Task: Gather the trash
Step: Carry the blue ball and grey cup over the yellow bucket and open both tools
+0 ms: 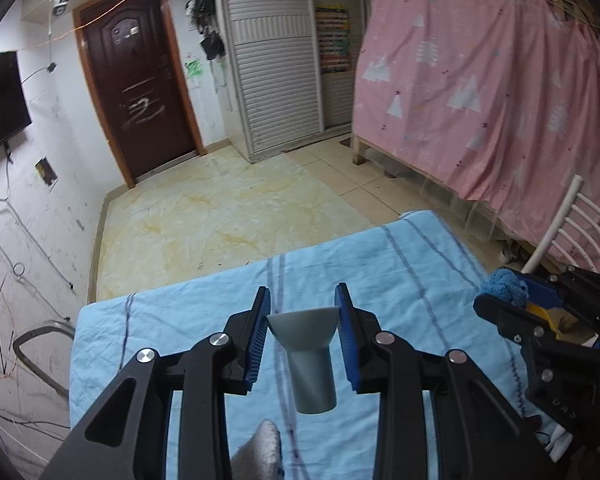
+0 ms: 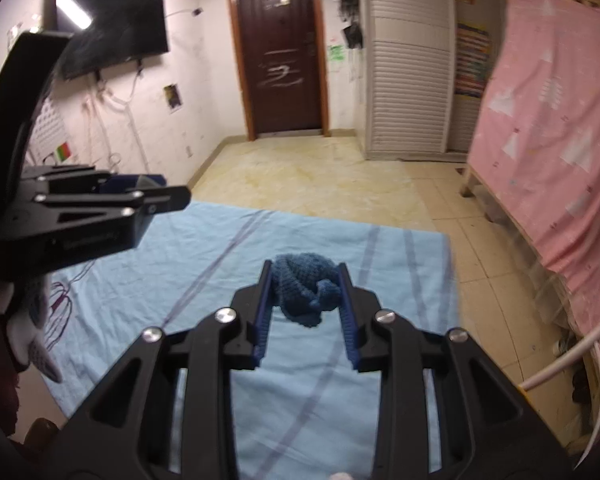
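Observation:
My left gripper is shut on a grey funnel-shaped plastic piece, its wide end between the blue pads, held above the light blue cloth. My right gripper is shut on a balled-up dark blue knitted cloth above the same light blue cloth. The right gripper with the blue ball also shows at the right edge of the left wrist view. The left gripper shows at the left of the right wrist view.
The blue cloth covers a table; beyond its far edge lies tiled floor. A pink curtained bed frame stands right, with a white chair back near the table. A dark door and white cabinet are at the back. A grey sock-like item lies under the left gripper.

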The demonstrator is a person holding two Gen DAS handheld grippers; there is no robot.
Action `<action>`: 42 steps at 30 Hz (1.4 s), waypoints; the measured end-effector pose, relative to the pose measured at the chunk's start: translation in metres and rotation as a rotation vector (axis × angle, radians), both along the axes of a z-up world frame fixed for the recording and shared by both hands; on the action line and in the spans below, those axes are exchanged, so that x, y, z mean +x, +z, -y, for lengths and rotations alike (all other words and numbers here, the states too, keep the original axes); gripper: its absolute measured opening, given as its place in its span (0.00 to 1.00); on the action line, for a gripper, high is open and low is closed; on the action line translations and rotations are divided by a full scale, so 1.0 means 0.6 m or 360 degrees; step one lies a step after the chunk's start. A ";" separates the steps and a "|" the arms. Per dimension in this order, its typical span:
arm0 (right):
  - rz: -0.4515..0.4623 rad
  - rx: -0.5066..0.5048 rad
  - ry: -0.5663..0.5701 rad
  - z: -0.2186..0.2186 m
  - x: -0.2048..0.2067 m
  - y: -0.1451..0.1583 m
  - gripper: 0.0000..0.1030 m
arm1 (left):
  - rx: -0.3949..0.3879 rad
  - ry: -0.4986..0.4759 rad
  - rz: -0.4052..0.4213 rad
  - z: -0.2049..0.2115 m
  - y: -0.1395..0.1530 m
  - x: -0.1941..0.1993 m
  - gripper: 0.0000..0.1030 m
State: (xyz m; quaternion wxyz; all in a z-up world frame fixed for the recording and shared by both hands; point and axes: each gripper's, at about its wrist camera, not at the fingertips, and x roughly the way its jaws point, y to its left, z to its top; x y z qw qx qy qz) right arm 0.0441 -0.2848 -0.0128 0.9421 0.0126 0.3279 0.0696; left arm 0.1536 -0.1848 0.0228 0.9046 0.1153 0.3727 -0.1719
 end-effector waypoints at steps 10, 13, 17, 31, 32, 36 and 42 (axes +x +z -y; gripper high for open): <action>0.0032 0.0070 -0.0277 0.155 -0.078 -0.017 0.28 | 0.0008 -0.0247 -0.0029 0.169 -0.005 -0.075 0.23; 0.0019 0.0090 -0.0358 0.205 -0.101 -0.032 0.28 | -0.0003 -0.0325 -0.0054 0.219 -0.013 -0.095 0.23; -0.0010 0.0124 -0.0459 0.260 -0.129 -0.060 0.28 | -0.0021 -0.0435 -0.0080 0.287 -0.030 -0.124 0.23; -0.0107 0.0221 -0.0613 0.368 -0.175 -0.145 0.28 | -0.0111 -0.0680 -0.0209 0.416 -0.085 -0.171 0.24; -0.0112 0.0227 -0.0615 0.368 -0.175 -0.148 0.29 | -0.0108 -0.0679 -0.0215 0.422 -0.090 -0.171 0.24; -0.0139 0.0249 -0.0615 0.373 -0.174 -0.160 0.39 | -0.0091 -0.0692 -0.0226 0.431 -0.098 -0.172 0.40; -0.0137 0.0257 -0.0618 0.374 -0.176 -0.166 0.52 | -0.0090 -0.0656 -0.0235 0.424 -0.100 -0.167 0.48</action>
